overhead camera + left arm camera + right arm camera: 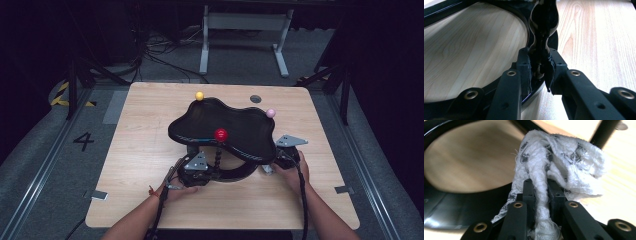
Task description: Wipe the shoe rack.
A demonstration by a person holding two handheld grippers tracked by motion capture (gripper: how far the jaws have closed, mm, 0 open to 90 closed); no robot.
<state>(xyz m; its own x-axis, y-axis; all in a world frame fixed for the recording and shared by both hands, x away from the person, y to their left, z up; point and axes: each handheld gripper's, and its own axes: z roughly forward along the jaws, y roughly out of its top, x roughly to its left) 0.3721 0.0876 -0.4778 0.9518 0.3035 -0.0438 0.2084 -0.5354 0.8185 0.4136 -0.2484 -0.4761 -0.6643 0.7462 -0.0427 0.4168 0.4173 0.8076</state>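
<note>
Left claw (539, 68) is clenched on the beaded black post (543, 30) of a black stand, at its ring base (525, 27) on the bench (145, 150). Right claw (541, 192) is clenched on a bunched white cloth (564, 162), held just beside the stand's base.

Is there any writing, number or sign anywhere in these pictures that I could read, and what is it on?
"4": a dark painted number on the grey floor, left of the table.
Yellow and black hazard stripes, a sign without words, lie on the floor farther back on the left.
The white cloth carries a dark printed pattern, not letters.
Nothing else is readable.
</note>
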